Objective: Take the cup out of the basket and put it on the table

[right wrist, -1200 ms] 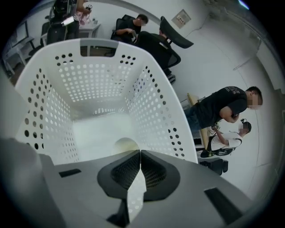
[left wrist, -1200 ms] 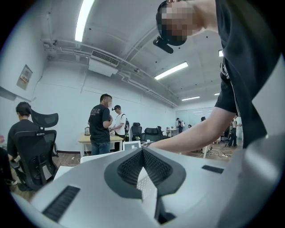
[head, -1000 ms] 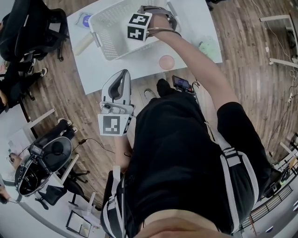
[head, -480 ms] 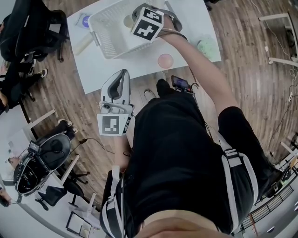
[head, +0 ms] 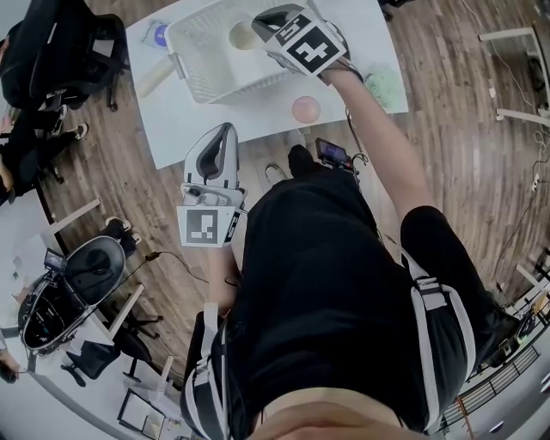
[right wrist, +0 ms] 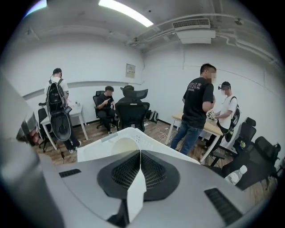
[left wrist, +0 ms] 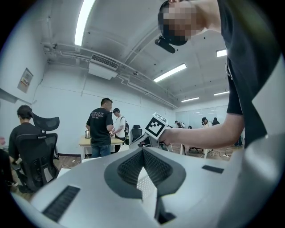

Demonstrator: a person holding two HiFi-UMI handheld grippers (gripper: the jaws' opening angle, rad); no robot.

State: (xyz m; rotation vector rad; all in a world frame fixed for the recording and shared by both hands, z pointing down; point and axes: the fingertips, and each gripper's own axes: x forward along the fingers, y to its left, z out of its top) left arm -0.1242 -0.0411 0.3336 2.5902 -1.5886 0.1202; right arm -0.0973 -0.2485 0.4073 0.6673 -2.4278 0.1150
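Grey ribbed fingers (right wrist: 127, 171) of the right gripper (right wrist: 140, 155) are pressed together with nothing between them. Past their tips, the right gripper view looks into the white basket (right wrist: 95, 149), where the cream cup (right wrist: 124, 144) sits against the wall.

In the head view the right gripper (head: 260, 19) has swung to the right side of the basket (head: 193, 64) and turned its tips back inward. A second ago it hung over the middle and covered the cup (head: 243, 36). The cup now shows whole, just beside the tips but untouched. That reads as lining up for a grasp. The cup has not left the basket, and the fingers would have to part before they can take it.

Bare white surface (head: 258, 112) lies near the basket for setting it down, beside a pink disc (head: 306, 109).

Well apart, the left gripper (head: 225, 131) hangs off the surface edge by the person's body, its fingers (left wrist: 129, 167) also closed on nothing.
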